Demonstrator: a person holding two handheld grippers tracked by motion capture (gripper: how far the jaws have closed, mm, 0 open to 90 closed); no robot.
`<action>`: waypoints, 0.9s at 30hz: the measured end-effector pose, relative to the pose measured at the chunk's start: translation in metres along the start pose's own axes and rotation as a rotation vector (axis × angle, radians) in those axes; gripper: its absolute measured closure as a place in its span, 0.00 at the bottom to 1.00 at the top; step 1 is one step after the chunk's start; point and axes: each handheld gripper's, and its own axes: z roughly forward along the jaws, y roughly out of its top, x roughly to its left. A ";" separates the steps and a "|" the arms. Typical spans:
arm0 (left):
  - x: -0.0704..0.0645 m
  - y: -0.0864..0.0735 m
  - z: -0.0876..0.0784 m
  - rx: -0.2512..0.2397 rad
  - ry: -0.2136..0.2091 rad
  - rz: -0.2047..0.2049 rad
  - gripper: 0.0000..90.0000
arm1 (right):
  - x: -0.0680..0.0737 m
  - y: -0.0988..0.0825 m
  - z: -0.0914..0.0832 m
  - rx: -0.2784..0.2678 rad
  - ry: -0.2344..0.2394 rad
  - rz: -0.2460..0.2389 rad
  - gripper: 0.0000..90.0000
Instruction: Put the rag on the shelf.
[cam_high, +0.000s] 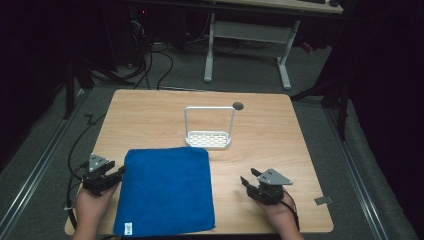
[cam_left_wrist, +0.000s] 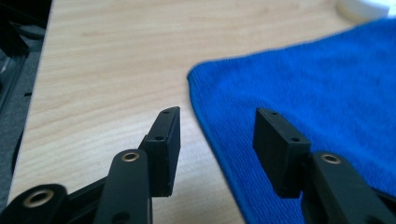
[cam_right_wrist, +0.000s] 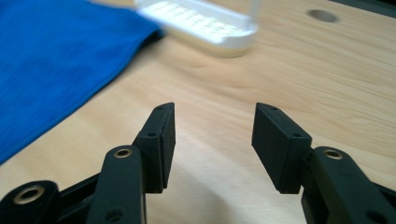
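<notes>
Left gripper (cam_left_wrist: 217, 140), jaws apart, straddles the edge of a blue cloth (cam_left_wrist: 317, 98) — flat, fuzzy, white-tagged.

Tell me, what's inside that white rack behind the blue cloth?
The white rack holds nothing on its perforated base. The blue cloth lies flat, covering the table beneath, so anything under it stays hidden.

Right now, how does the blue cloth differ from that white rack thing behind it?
The blue cloth lies flat and soft, while the white rack stands upright with a tall loop handle over its base. The cloth is a solid sheet; the rack's base is full of small holes. The cloth lies beside the left gripper; the rack sits farther back. Both rest on the wooden table, and neither is held.
</notes>
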 end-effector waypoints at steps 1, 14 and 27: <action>-0.001 0.002 0.000 -0.006 -0.005 -0.001 0.57 | -0.005 0.000 0.000 -0.007 -0.008 0.029 0.55; 0.001 0.001 -0.001 -0.026 0.002 -0.004 0.55 | -0.008 -0.001 0.004 0.003 -0.028 0.049 0.57; 0.000 0.001 0.000 -0.047 0.012 -0.005 0.53 | -0.002 -0.002 0.008 0.015 -0.012 0.035 0.58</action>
